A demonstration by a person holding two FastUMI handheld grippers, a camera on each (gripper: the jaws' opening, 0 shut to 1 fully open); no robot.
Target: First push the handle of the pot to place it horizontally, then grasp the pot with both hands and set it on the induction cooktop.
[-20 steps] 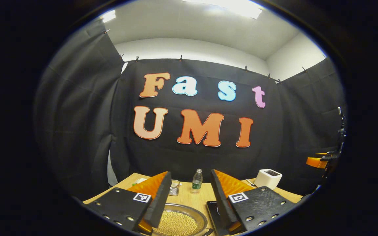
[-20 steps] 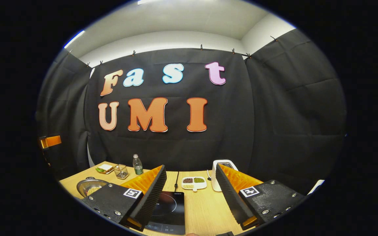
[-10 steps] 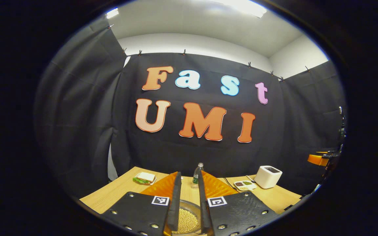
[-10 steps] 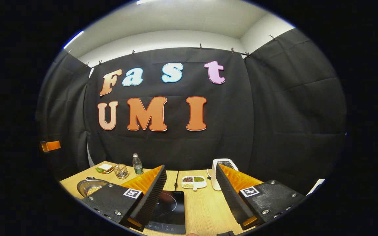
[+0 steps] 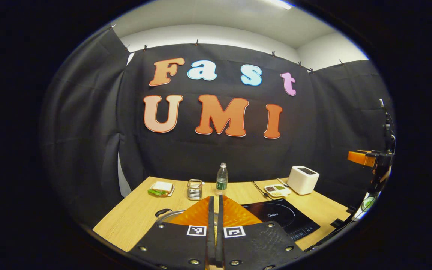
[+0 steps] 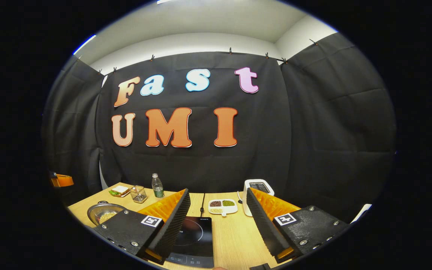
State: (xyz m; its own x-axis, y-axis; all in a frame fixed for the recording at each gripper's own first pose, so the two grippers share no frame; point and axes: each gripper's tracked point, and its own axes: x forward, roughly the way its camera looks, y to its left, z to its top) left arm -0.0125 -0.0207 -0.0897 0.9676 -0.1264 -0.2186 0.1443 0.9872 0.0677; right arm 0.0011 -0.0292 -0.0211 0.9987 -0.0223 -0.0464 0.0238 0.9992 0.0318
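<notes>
Right gripper view shows the pot (image 6: 103, 213) of beans near the counter's (image 6: 234, 240) left edge, beside the induction cooktop (image 6: 195, 240). My right gripper (image 6: 218, 221) hovers released above the cooktop. My left gripper (image 5: 215, 232) is clenched on nothing, hiding most of the pot's rim (image 5: 171, 214).

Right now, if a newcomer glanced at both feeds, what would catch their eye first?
The left gripper, fingers pressed together, low in the left gripper view above the pot. In the right gripper view, the right gripper gapes wide over the induction cooktop, with the pot at the table's left end, holding yellowish grains.
</notes>
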